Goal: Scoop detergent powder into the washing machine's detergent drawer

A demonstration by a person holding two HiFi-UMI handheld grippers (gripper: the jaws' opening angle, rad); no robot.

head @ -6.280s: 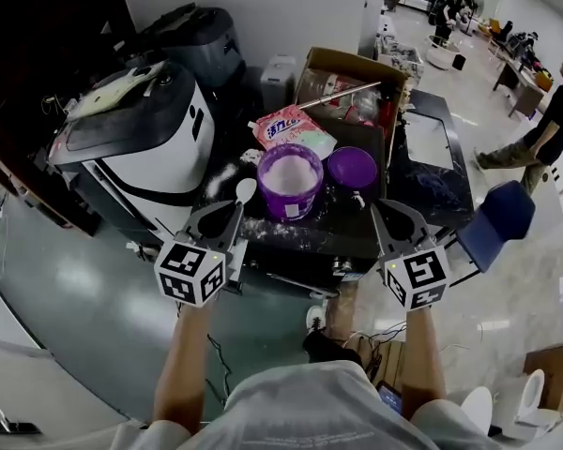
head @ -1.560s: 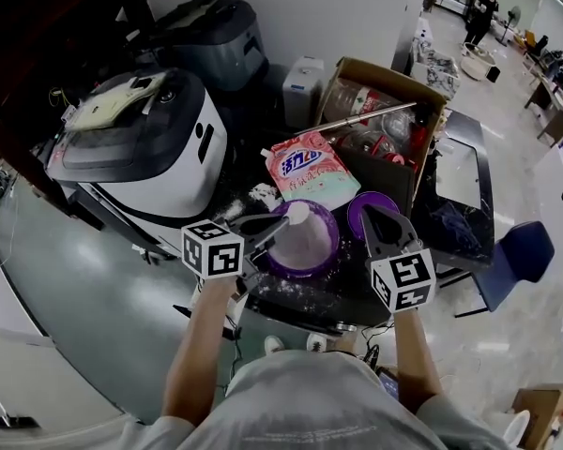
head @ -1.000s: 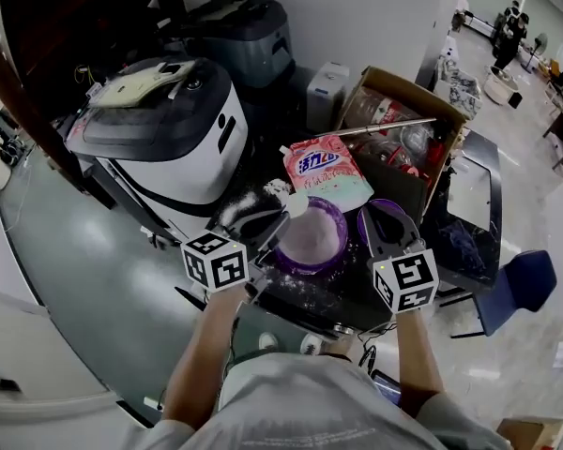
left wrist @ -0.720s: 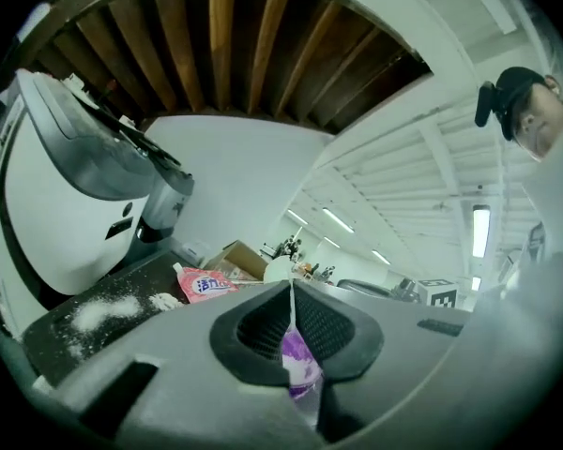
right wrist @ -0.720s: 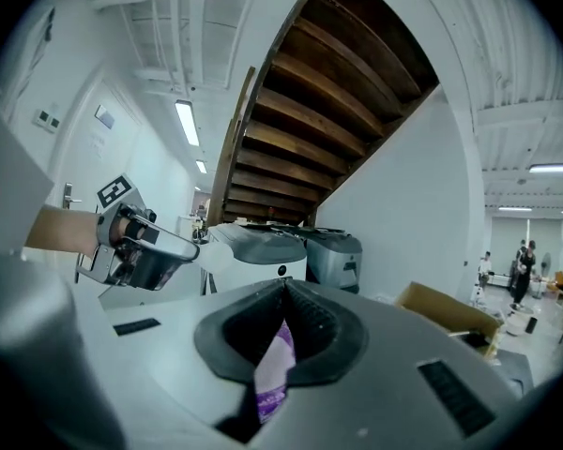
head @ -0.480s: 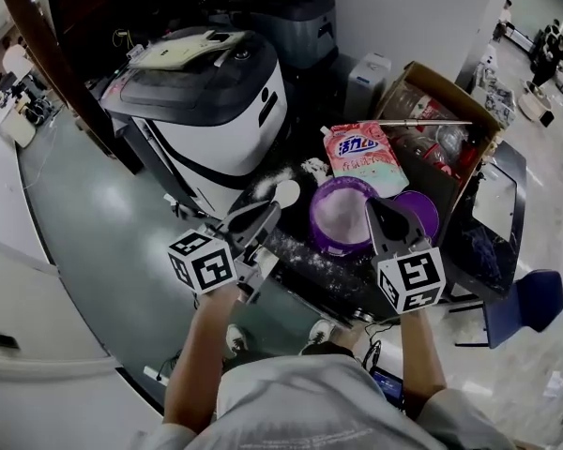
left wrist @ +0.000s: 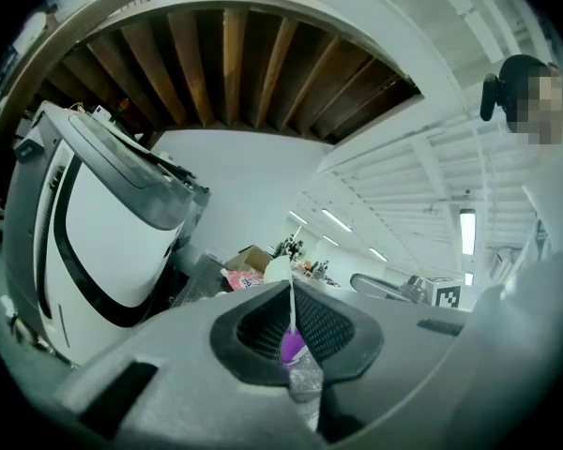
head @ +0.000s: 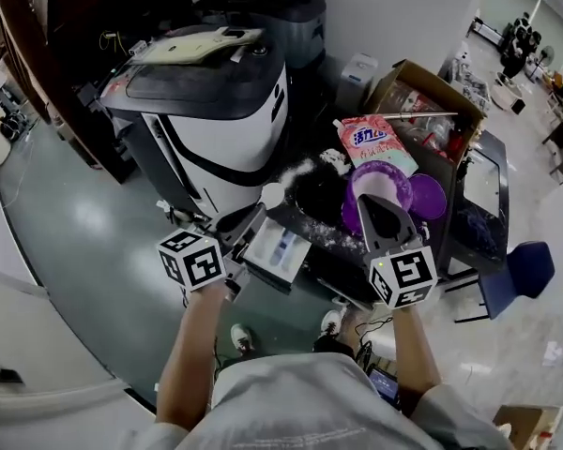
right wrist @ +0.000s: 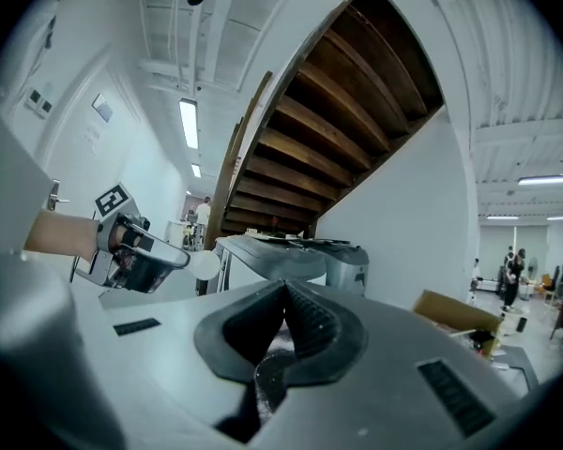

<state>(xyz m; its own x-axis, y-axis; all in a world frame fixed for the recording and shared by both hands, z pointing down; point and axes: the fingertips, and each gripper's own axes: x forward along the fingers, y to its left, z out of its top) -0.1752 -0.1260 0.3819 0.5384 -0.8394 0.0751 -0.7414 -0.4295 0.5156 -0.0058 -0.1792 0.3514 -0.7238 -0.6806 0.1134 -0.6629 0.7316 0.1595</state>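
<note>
- Upper left in the head view: the washing machine (head: 211,120), white body, dark lid down.
- Right of it: a dark table (head: 324,209) dusted with spilled powder. It carries a purple tub (head: 380,187) of white detergent powder, with a pink detergent pouch (head: 371,143) just behind.
- At the table's near edge, between the two grippers: a white tray with bluish compartments (head: 277,248). I take it for the detergent drawer, pulled out.
- Right gripper (head: 373,212): jaws pressed together on nothing, over the tub's near rim.
- Left gripper (head: 251,218): jaws clamped on the purple handle of a scoop (head: 272,195). Its white bowl pokes past the jaw tips, near the drawer's far corner. How full it is, I cannot tell.
- Handling, my judgement: the scoop is light, stiff plastic with a thin handle, so it may twist in the pads. The powder is loose and spills on any tilt. Hold low on the handle and keep the bowl level.
</note>
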